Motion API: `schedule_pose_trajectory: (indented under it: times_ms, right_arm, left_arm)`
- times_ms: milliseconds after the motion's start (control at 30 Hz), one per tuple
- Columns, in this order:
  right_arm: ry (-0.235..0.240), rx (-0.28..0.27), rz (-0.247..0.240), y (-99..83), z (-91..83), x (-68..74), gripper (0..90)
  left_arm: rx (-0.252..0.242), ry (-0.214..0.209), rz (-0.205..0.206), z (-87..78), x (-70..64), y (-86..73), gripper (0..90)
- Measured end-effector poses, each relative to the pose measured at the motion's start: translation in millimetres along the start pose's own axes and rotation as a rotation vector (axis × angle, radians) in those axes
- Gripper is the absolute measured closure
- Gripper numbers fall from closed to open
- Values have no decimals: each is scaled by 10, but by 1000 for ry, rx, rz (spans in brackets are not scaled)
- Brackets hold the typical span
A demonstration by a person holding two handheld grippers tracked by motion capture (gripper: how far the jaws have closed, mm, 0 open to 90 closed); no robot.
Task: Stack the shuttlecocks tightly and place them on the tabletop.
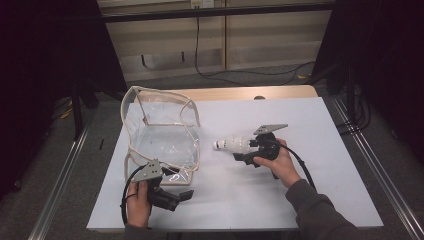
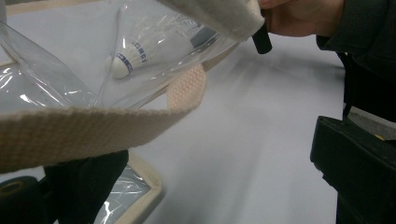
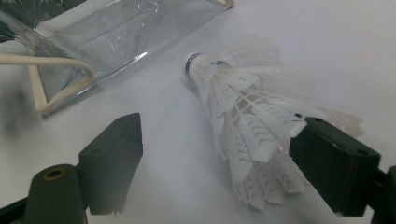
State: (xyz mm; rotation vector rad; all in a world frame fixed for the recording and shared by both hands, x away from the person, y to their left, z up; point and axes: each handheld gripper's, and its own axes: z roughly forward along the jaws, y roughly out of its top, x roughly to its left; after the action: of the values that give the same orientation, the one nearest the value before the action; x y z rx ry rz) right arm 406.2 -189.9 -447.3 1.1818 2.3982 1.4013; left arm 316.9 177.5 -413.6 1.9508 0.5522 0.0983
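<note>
A white feather shuttlecock lies on the white table top, cork tip pointing left toward a clear plastic bag with beige trim. My right gripper stands open around its feathers. In the right gripper view the shuttlecock lies between the wide-apart jaws, its skirt against the right one. My left gripper is open at the bag's near corner. In the left gripper view a beige strap crosses over the left jaw, and the shuttlecock shows through the clear plastic.
The white table top has free room at the right and front. A strip of wooden table shows behind it. Metal rails run along both sides, and a black cable lies on the floor beyond.
</note>
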Motion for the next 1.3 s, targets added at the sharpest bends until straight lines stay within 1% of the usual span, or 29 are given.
schedule_pose_trajectory:
  times_ms: [100, 133, 167, 200, 267, 333, 400, 467, 533, 567, 733, 800, 900, 967, 1033, 1100, 1133, 1300]
  right_arm:
    - [9, 3, 7, 3, 23, 7, 155]
    - [2, 4, 1, 4, 30, 8, 154]
    - [1, 5, 5, 5, 37, 11, 154]
    - [9, 7, 12, 5, 45, 11, 154]
    - [3, 8, 5, 8, 56, 16, 156]
    - [3, 8, 8, 15, 65, 20, 169]
    - [4, 6, 6, 20, 70, 26, 196]
    - [-10, 5, 7, 22, 84, 30, 210]
    - [-8, 7, 8, 20, 96, 32, 260]
    - [-16, 5, 5, 21, 106, 36, 261]
    - [-36, 5, 14, 27, 140, 37, 348]
    - [-38, 6, 24, 26, 148, 38, 358]
    - [-42, 6, 19, 23, 164, 41, 407]
    - [-46, 6, 16, 22, 169, 43, 423]
    - [-49, 7, 16, 20, 174, 45, 463]
    - [-53, 7, 13, 23, 178, 48, 474]
    - [-51, 6, 13, 24, 180, 49, 495]
    - [-56, 8, 4, 38, 203, 57, 509]
  left_arm:
    - [0, 0, 0, 0, 0, 0, 43]
    - [0, 0, 0, 0, 0, 0, 43]
    - [0, -1, 0, 0, 1, 0, 43]
    - [-2, -1, -1, 0, 0, -1, 43]
    - [-2, -1, -1, 0, 0, 0, 43]
    - [0, -2, 0, -1, 1, 1, 43]
    - [-2, -1, -1, 0, 0, 0, 43]
    - [-3, -1, -1, 1, 0, 0, 43]
    - [-3, -1, -1, 1, 0, 0, 43]
    - [-3, -1, -1, 1, 0, -1, 43]
    - [-1, -1, 0, 1, 0, 0, 43]
    - [-3, -1, -2, 1, 0, -1, 43]
    - [-3, -1, 0, 1, 0, -1, 43]
    - [-2, -1, 0, 1, 0, -1, 43]
    - [0, -2, 0, 0, 1, 0, 43]
    - [0, -2, 0, 0, 1, 1, 43]
    - [0, -2, 0, 0, 1, 1, 43]
    - [0, -2, -1, 0, 1, 1, 43]
